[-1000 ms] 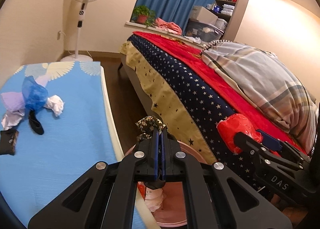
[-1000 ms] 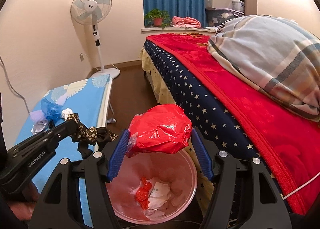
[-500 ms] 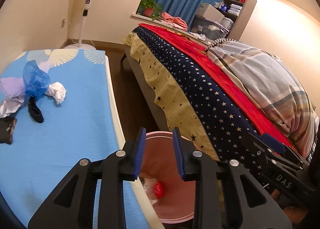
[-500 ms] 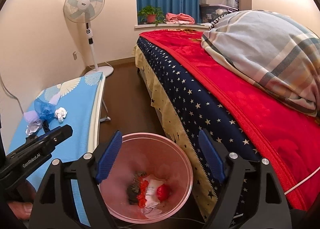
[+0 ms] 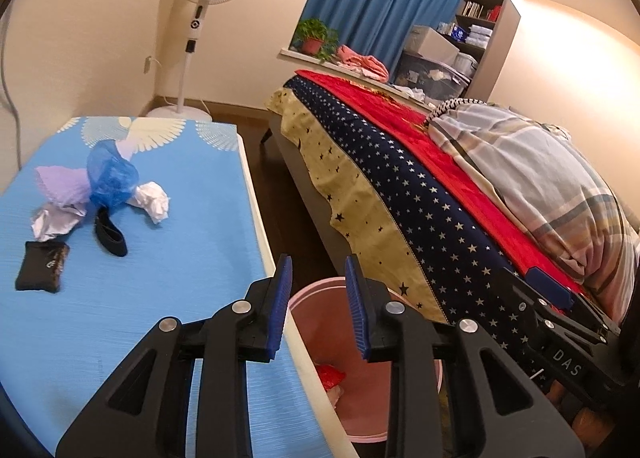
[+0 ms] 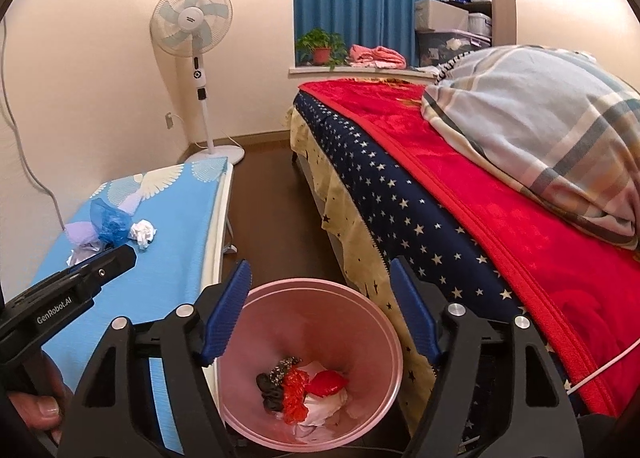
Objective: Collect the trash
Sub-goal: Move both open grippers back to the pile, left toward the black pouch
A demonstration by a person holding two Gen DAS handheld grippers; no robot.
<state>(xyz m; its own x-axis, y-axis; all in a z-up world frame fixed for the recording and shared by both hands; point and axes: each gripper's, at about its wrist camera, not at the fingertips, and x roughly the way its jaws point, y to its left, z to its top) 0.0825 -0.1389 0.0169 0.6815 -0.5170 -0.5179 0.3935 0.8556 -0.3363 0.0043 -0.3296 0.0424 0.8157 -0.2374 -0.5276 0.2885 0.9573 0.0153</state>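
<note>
Over the bin [image 6: 316, 342], both grippers' fingers stand released and empty: left [image 5: 318, 290], right [image 6: 320, 298], just narrowing.

A pink bin [image 6: 256, 298] holds red, white and black scraps. The mat [image 5: 168, 278] is sky blue with white fan motifs. The bed's sheet [image 6: 400, 194] is navy with pale stars beside a red blanket [image 6: 520, 226]; the duvet [image 6: 540, 130] is grey-blue plaid.

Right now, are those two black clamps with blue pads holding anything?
No. The left gripper and right gripper are both open and empty above the round pink plastic bin.
</note>
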